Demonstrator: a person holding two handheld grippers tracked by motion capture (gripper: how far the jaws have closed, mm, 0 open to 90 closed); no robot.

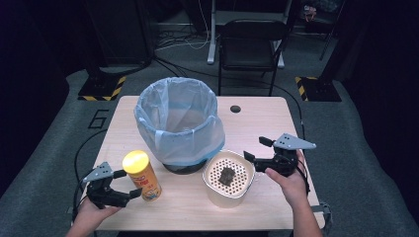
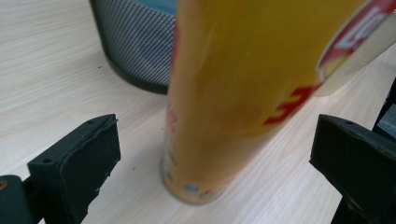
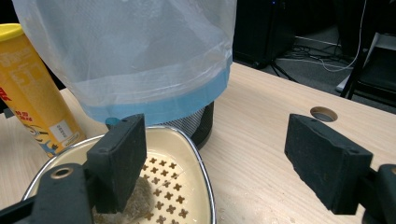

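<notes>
A yellow snack can [image 1: 142, 175] with a yellow lid stands upright at the table's front left. My left gripper [image 1: 127, 183] is open around it: in the left gripper view the can [image 2: 219, 102] stands between the two jaws with a gap on each side. A cream perforated bowl [image 1: 210, 190] holding a dark lump [image 1: 227, 175] sits right of the can. My right gripper [image 1: 257, 149] is open at the bowl's right edge. In the right gripper view one jaw hangs over the bowl's inside and the other over bare table, with the rim [image 3: 201, 161] between them.
A mesh bin lined with a pale blue bag [image 1: 178, 118] stands at the table's middle, just behind the can and bowl. A cable hole [image 1: 235, 108] lies at the back right of the table [image 1: 276, 197]. A black chair [image 1: 252, 44] stands beyond the far edge.
</notes>
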